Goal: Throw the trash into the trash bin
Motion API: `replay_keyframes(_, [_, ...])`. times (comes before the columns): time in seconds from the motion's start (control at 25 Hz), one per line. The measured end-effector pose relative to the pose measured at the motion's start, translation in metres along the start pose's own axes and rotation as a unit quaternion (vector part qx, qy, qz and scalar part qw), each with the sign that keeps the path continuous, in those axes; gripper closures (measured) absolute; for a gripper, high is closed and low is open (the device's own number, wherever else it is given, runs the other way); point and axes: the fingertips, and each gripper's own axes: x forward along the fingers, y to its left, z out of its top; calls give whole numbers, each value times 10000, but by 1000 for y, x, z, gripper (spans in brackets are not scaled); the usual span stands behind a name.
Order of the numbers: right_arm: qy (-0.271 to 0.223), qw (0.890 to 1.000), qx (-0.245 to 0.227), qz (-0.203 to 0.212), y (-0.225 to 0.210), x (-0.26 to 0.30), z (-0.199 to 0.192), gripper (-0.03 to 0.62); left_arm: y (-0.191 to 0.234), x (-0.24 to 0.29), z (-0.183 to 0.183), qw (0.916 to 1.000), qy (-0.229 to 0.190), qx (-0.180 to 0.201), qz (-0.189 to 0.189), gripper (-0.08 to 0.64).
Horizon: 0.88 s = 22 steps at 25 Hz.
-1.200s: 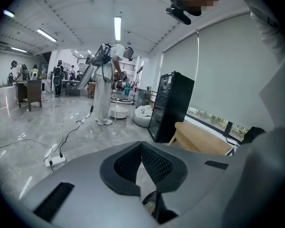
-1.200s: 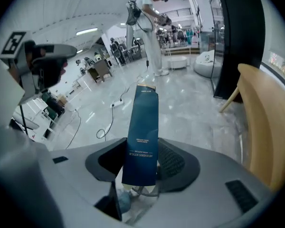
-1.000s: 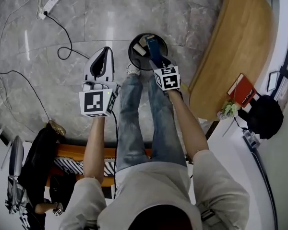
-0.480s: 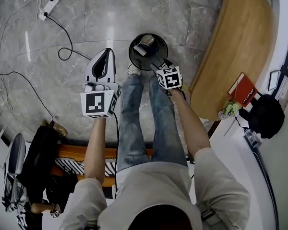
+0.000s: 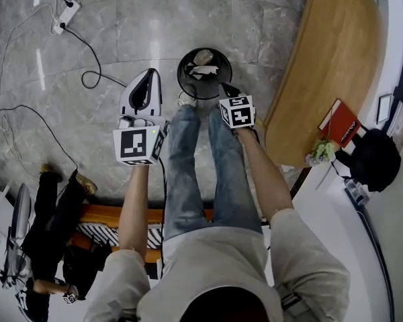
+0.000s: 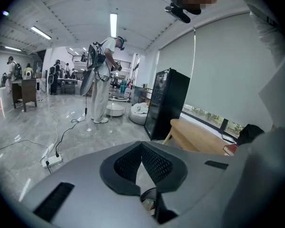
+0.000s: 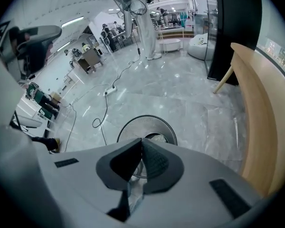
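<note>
The trash (image 5: 203,62) lay inside the trash bin (image 5: 182,79) on the floor, beyond the person's feet. The right claw (image 7: 141,139), over the bin's near rim, had just been closing and was pressed together on nothing. The left claw (image 6: 141,144), off to the left, was likewise pressed together and empty. The drop looked done, so the sound move was lifting the right claw clear without nudging the rim.

The bin (image 5: 180,76) is black, and the trash (image 5: 203,62) in it is pale. The floor (image 5: 121,32) is grey marble with light veins. The desk (image 5: 329,66) at right is light brown wood. The left gripper (image 5: 148,72) and right gripper (image 5: 223,88) have white cubes with black squares. The jeans (image 5: 188,173) are blue.
</note>
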Motion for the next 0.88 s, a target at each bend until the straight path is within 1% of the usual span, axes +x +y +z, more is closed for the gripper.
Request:
replay_keyframes(0.16, [-164,9997,157,11,-2,0,15,563,4,12,-3,9999,96,-5,-84,543])
replay_keyframes(0.28, [-585,9981,177,-90,-8,-19,35,563,-1,14,1,9999,116,6,-82,543])
replay_keyframes(0.4, [-1068,9940,147,-202,-10,-52,61,563,-6,11,10,9999,139,-21,-60,543])
replay_keyframes(0.52, [-1576,9868,103,-361,-19,-84,93,563,-10,14,27,10000,33,-2,-72,543])
replay_keyframes(0.68, [-2121,9756,41,-569,-36,-132,134,563,-20,15,60,9998,-90,121,-104,543])
replay_keyframes(0.88, [-2771,9571,23,-849,-57,-202,185,563,-35,13,109,9992,-255,200,-245,543])
